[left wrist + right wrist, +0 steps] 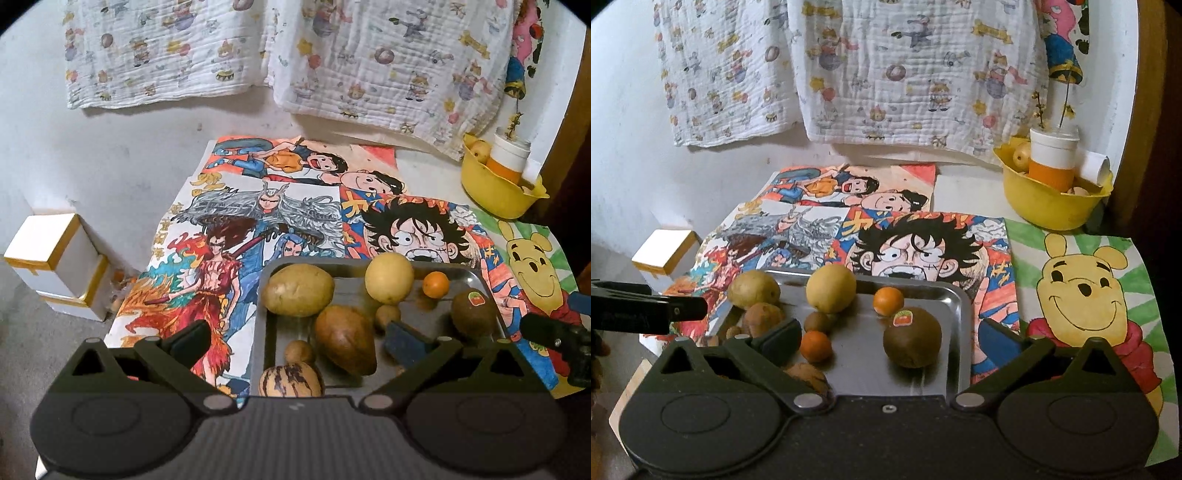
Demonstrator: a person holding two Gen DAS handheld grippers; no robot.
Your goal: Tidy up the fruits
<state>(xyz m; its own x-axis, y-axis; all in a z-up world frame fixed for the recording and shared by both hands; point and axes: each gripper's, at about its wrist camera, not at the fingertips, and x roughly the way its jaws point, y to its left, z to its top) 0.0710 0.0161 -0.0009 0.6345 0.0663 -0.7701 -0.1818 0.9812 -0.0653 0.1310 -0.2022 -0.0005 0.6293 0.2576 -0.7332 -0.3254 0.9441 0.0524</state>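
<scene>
Tray: we see a metal tray [955, 314] lying on the drawings that cover the desk [964, 184], and it carries all the loose fruit.
Far row: a large potato-like piece [753, 288], a yellow round fruit [831, 288] and a small orange [888, 301] lie along the tray's far side.
Near row: a second orange [816, 346] sits near the tray's middle, and a brown kiwi [911, 338] with a sticker rests just to its right, apart from it.
Left side: in the left wrist view we find a brown mango-shaped fruit [345, 339] and a striped fruit [290, 380] near the tray's front edge.
Left gripper [297, 341]: released, jaws spread over the tray, nothing between them.
Right gripper [888, 338]: released, jaws wide; the kiwi and near orange show between them, neither touched.
Bowl: a yellow bowl [1045, 206] stands at the desk's far right corner, holding a white-and-orange cup [1052, 158].
</scene>
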